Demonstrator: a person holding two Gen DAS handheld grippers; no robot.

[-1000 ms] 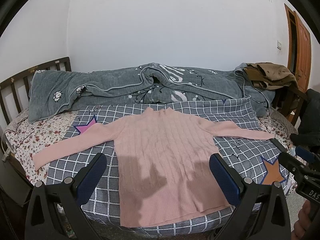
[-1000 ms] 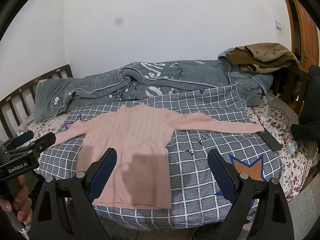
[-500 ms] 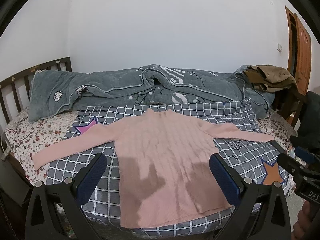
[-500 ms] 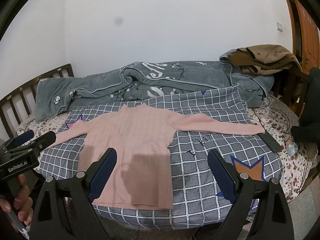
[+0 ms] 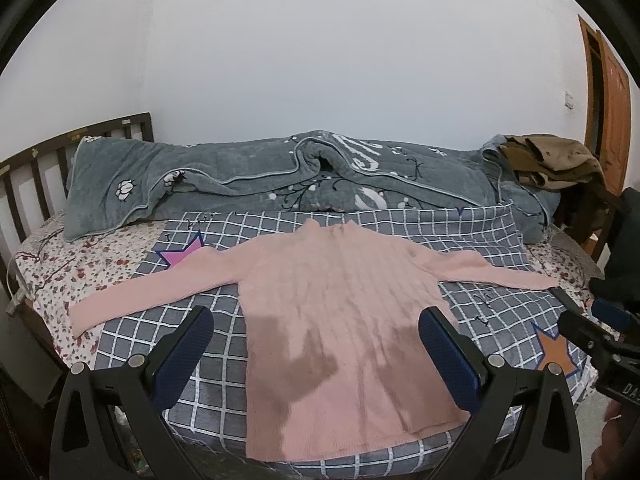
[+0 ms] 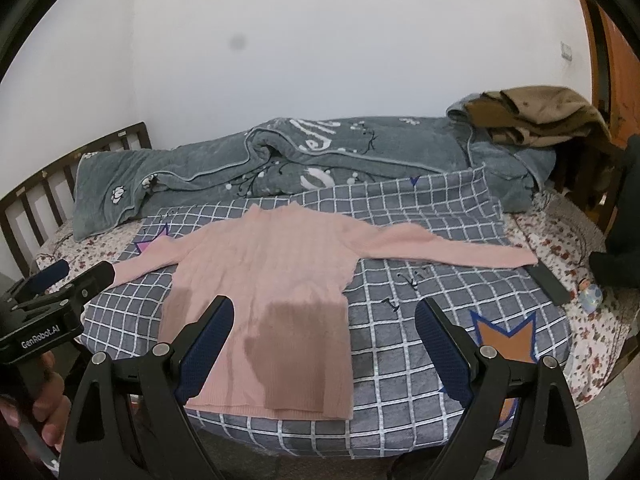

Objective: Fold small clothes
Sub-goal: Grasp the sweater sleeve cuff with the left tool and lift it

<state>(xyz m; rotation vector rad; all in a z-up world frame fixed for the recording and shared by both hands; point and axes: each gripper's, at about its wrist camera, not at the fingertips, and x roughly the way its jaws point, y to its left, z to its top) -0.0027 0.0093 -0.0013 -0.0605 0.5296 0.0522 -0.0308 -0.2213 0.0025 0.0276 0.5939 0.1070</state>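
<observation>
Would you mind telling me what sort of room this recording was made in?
Most likely a bedroom at home: a bed with a dark wooden headboard, a rumpled grey quilt along the wall, and a pink sweater laid flat on it.

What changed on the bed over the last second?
Almost nothing. Both views drifted slightly, so the claws shifted a little, and their shadows slid across the pink sweater. The left claw and right claw stayed open and empty; the sweater stayed spread flat, untouched.

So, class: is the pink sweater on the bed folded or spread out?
Spread out. The pink sweater lies flat on the checked blanket, both sleeves stretched sideways, hem toward the cameras, no fold yet.
</observation>
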